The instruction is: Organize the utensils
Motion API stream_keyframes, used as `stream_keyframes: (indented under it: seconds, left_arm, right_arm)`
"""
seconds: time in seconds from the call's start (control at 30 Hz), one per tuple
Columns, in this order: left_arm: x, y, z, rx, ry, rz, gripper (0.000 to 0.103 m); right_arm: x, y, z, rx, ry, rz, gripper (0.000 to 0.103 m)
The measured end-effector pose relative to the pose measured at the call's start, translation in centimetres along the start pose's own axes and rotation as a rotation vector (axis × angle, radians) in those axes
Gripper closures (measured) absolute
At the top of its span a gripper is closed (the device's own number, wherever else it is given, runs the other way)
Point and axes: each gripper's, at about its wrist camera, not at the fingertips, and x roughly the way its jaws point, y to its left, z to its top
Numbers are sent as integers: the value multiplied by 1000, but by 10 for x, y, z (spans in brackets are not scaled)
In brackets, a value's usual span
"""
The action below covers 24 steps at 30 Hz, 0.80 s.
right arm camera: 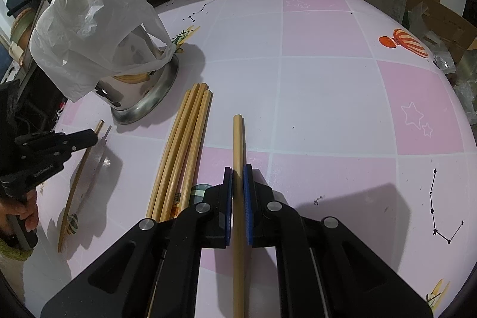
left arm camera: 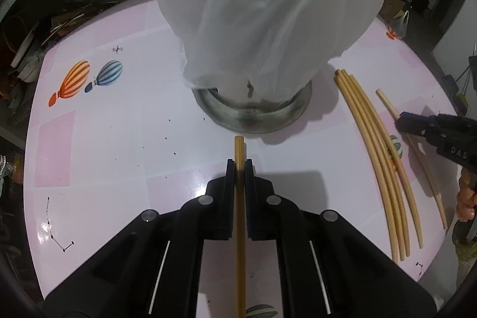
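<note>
My left gripper (left arm camera: 239, 164) is shut on a bamboo chopstick (left arm camera: 239, 148) whose tip points at the steel base of a utensil holder (left arm camera: 253, 115). A white plastic bag (left arm camera: 262, 5) covers the holder. Several loose chopsticks (left arm camera: 372, 145) lie in a bundle to the right. Beyond them my right gripper (left arm camera: 401, 121) grips a single chopstick (left arm camera: 387, 105). In the right wrist view, the right gripper (right arm camera: 238, 169) is shut on its chopstick (right arm camera: 237, 139). The bundle (right arm camera: 184, 145), the left gripper (right arm camera: 92, 137) with its stick (right arm camera: 79, 178), and the bagged holder (right arm camera: 149, 97) are on its left.
The table (right arm camera: 328, 94) has a glossy pink and white chequered cover with balloon and star prints. Dark clutter lines its far edge (left arm camera: 59, 20), and cardboard boxes (right arm camera: 441, 14) stand at the right. A hand (right arm camera: 26, 213) holds the left gripper's handle.
</note>
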Motion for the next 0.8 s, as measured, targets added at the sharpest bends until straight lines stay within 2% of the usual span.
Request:
stream_keyframes:
  seconds: [0.37, 0.8]
  left_arm:
    - [-25, -4, 7, -6, -64, -20, 98]
    - [-64, 1, 19, -22, -164, -52, 98]
  right_arm:
    - [-4, 1, 1, 3, -9, -5, 95]
    - [-45, 13, 16, -27, -112, -25, 96]
